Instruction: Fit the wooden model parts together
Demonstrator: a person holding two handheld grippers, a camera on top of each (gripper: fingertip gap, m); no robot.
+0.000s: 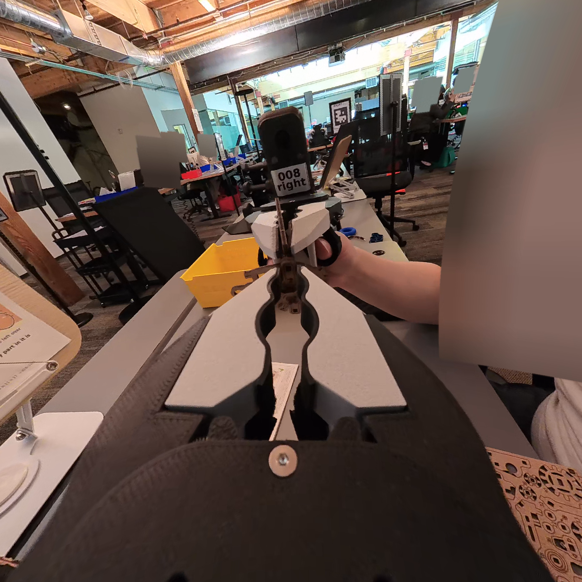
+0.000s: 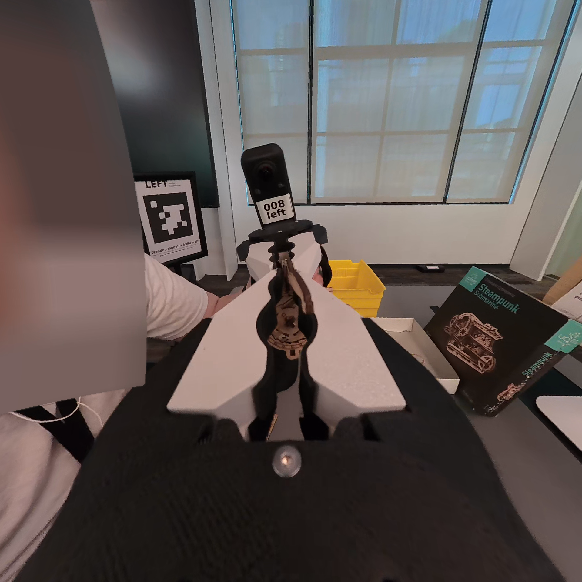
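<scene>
The two grippers face each other tip to tip above the grey table. In the left wrist view, my left gripper is shut on a small brown wooden model part. My right gripper opposite is shut on a thin wooden piece seen edge-on. The two pieces meet between the tips. In the right wrist view, my right gripper is shut on a flat engraved wooden part. The left gripper holds a curved wooden strip against it.
A yellow bin stands on the table behind the grippers and also shows in the right wrist view. The dark kit box leans by a white tray. A laser-cut wooden sheet lies near right. A person's forearm reaches in.
</scene>
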